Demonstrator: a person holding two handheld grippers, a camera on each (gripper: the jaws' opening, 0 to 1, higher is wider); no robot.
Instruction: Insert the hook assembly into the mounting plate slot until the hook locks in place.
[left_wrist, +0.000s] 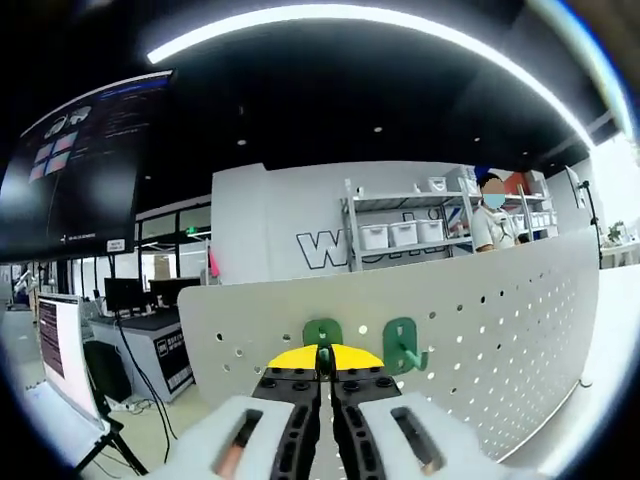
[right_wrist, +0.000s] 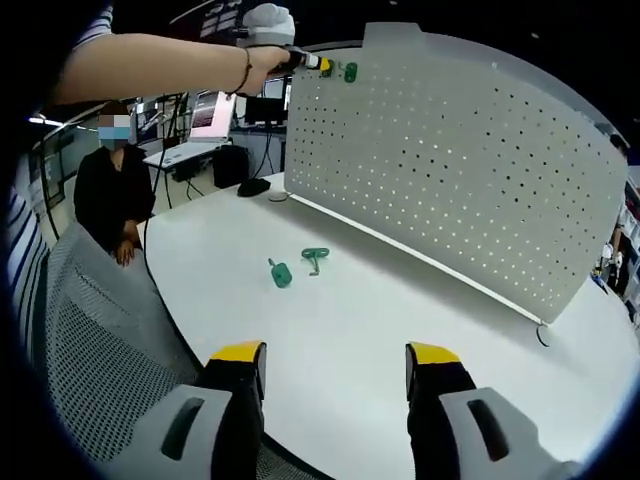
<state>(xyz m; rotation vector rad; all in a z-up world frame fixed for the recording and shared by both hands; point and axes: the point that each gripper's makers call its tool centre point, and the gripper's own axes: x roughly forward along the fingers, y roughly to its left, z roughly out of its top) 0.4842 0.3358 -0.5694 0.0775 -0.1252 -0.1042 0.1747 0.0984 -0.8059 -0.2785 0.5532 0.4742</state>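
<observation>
Left claw (left_wrist: 323, 368) closed on a green hook (left_wrist: 322, 334), jaws pinched together with the yellow tips meeting; hook pressed against the white pegboard (left_wrist: 500, 330) face, near its top edge; can't tell if it is seated in a hole. Second hook (left_wrist: 402, 347) already on the board just beside it at 3 o'clock, peg sticking out toward the camera.

In the right gripper view the left claw (right_wrist: 312, 62) sits at 12 o'clock, held up by the person's arm (right_wrist: 150, 62) at the pegboard (right_wrist: 470, 170) top-left corner; mounted hook (right_wrist: 350, 71) just right of it.

Right claw (right_wrist: 335, 365) open, jaws well apart, holding nothing, hanging over the white counter (right_wrist: 420, 320) at 6 o'clock.

Two loose green pieces on the counter, about centre of the right gripper view: a stubby one (right_wrist: 280, 273) and an L-shaped one (right_wrist: 315, 258), near each other, not touching, both in front of the pegboard base and well apart from the right claw.

Mesh chair back (right_wrist: 90, 350) at 8 o'clock; seated person in black (right_wrist: 105, 195) at 9 o'clock, beyond the counter edge.

Behind the pegboard in the left gripper view: shelving with white bins (left_wrist: 405, 232) at 1 o'clock, a standing person (left_wrist: 492, 222) beside it, big dark screen (left_wrist: 80, 165) at 10 o'clock, monitor (left_wrist: 62, 345) at 8 o'clock.
</observation>
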